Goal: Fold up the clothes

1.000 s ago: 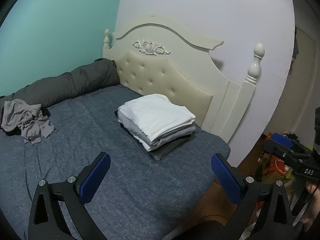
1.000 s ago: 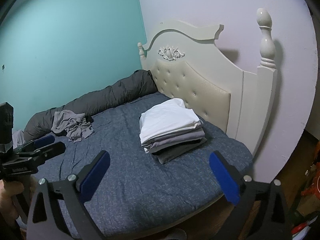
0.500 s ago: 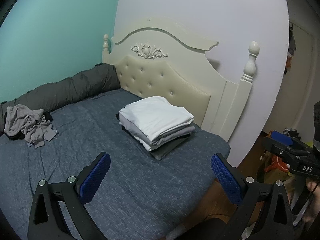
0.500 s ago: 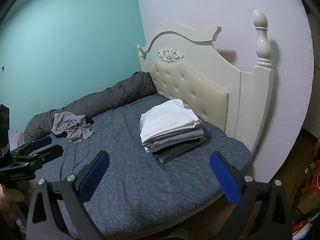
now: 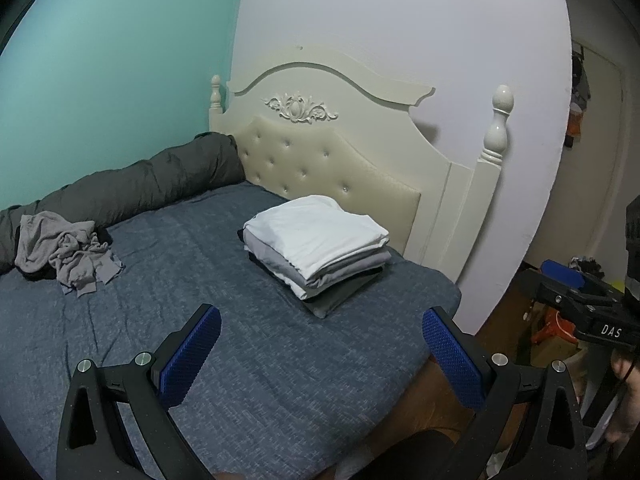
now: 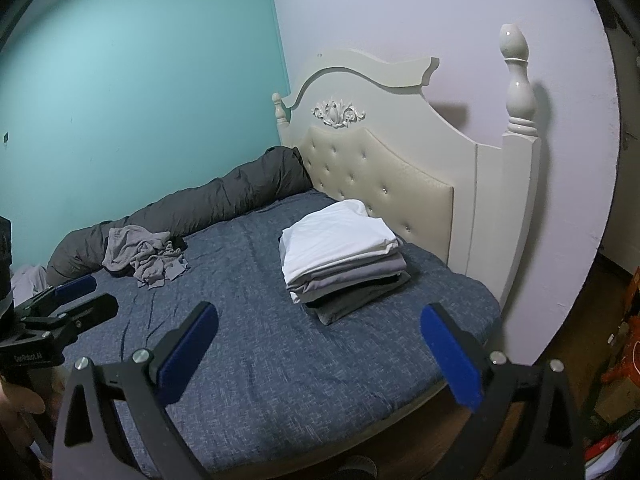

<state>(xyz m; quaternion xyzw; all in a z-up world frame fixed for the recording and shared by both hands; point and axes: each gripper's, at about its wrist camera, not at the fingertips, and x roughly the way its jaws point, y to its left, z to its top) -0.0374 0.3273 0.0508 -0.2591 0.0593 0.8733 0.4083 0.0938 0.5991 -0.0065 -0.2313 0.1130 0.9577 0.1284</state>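
Grey cloth lies crumpled, a loose garment at ten o'clock on the bed against the rolled duvet, well apart from the folded stack squared by the headboard at one o'clock. The left claw and the right claw both gape, gripping nothing, hovering short of the mattress, probably facing that heap.

I see a cream tufted headboard at the far right and a rolled dark duvet along the teal wall.
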